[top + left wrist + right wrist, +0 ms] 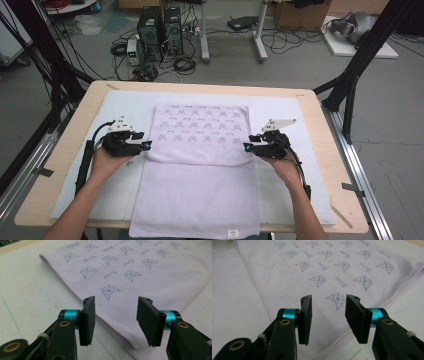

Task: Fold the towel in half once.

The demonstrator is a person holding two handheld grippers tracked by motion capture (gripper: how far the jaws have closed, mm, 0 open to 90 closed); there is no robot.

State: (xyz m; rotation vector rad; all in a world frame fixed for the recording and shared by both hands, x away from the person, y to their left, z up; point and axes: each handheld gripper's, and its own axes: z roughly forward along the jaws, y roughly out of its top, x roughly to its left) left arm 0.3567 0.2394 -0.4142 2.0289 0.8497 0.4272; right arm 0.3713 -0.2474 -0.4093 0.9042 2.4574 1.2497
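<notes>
A wooden table (310, 107) carries a white mat (117, 102), and on it lies the lilac towel (200, 170), its printed far half folded back over the plain half. The left gripper (146, 145) sits at the fold's left corner, jaws released, towel edge between and just ahead of them. The right gripper (247, 146) mirrors it at the right corner, also released.

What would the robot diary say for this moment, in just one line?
work: towel folding | towel: top part folded forward, patterned side up | left gripper: open, at fold's left corner | right gripper: open, at right corner | table: white mat
</notes>
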